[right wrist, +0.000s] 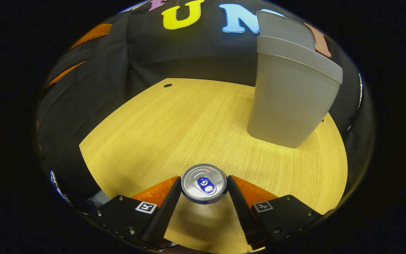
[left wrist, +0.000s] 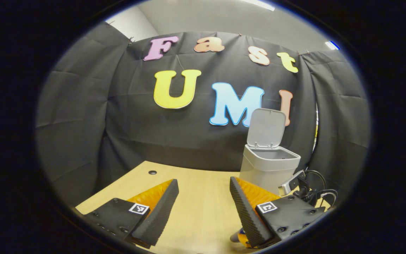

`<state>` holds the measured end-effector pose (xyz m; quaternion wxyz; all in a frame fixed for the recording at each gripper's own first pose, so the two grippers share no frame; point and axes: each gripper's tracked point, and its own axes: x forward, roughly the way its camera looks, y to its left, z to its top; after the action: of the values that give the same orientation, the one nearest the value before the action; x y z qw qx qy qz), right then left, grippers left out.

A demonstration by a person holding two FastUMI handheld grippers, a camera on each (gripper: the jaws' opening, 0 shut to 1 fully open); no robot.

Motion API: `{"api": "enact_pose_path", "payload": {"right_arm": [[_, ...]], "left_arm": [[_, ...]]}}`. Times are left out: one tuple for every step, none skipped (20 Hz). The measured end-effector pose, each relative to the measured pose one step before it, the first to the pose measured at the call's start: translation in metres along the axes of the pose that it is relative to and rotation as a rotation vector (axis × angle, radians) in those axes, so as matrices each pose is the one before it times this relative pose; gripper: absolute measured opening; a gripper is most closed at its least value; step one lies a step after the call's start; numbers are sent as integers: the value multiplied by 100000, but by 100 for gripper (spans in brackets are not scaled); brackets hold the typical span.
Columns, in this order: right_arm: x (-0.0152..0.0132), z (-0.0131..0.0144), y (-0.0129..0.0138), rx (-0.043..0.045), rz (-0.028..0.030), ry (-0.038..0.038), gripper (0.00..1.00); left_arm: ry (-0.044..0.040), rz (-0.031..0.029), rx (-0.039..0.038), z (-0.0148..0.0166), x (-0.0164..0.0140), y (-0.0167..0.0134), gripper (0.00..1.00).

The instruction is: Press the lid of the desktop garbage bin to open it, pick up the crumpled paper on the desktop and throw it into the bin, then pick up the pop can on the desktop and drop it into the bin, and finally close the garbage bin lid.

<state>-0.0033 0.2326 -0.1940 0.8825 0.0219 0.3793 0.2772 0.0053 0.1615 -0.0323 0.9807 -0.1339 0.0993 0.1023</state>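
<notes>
Open worktop, bin at the right

Bare worktop (right wrist: 174, 120) left of the bin (right wrist: 287, 102); its lid (left wrist: 267, 127) stands raised, mouth seemingly unobstructed.

Grey bin (left wrist: 268, 167) stands lid (left wrist: 266, 127) raised; silver pop can (right wrist: 204, 183) upright on desktop (right wrist: 174, 127).

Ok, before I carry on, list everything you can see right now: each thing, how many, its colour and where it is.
garbage bin: one, grey, standing at the far right of the desk, lid flipped up and open.
pop can: one, silver top with blue tab, upright on the desk, between the right gripper's fingers.
desk: one, light wood, with a small dark hole near its far edge.
cables and a small device: black and silver, beside the bin at the desk's right edge.
left gripper: open, holding nothing, above the desk.
right gripper: both fingers against the can's sides.
</notes>
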Motion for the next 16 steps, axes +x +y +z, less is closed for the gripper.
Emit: {"api": "enact_pose_path", "payload": {"right_arm": [[-324,113,53,53,223,-1153,82],[-206,318,-171,-187,-350,-1263,83],[-254,118,-97,31,-76,-1196,83],[-212,301,-216,461,205,-1348,83],[-216,260,-145,768,268,-1500,82],[-262,373,-242,795,26,-1280,82],[-294,254,-292,689,-329,-1491,80],[-352,433,-443,562,-527,-1582,82],[-334,253,-272,530,-51,-1061,79],[-345,354,-317,1043,-236,-985,82],[-371,375,-229,1263,163,-994,82],[-425,551,-273,1152,-103,-1208,82],[-544,713,-289,933,114,-1607,82],[-575,860,-291,943,-173,-2082,82],[-555,948,-289,866,-205,-2414,82],[-597,1112,-331,539,-553,-2642,82]], "left_arm": [[-55,47,293,-11,0,-27,95],[76,87,250,-20,24,-26,95],[47,54,104,33,121,-29,95],[-17,-51,-12,-73,-73,-63,95],[178,-110,-105,-48,80,-111,95],[126,-183,-95,-7,122,-152,95],[4,-174,66,-59,-16,-225,95],[42,-210,253,-50,16,-193,95],[122,-300,197,27,99,-198,95],[33,-397,243,48,58,-297,95],[100,-393,530,-132,175,-309,95],[53,-427,574,-28,91,-242,95],[-160,-797,381,20,174,-360,95],[-54,-817,173,68,180,-368,95],[-128,-640,-34,-2,196,-340,95],[-182,-653,-256,4,169,-389,95]]}}
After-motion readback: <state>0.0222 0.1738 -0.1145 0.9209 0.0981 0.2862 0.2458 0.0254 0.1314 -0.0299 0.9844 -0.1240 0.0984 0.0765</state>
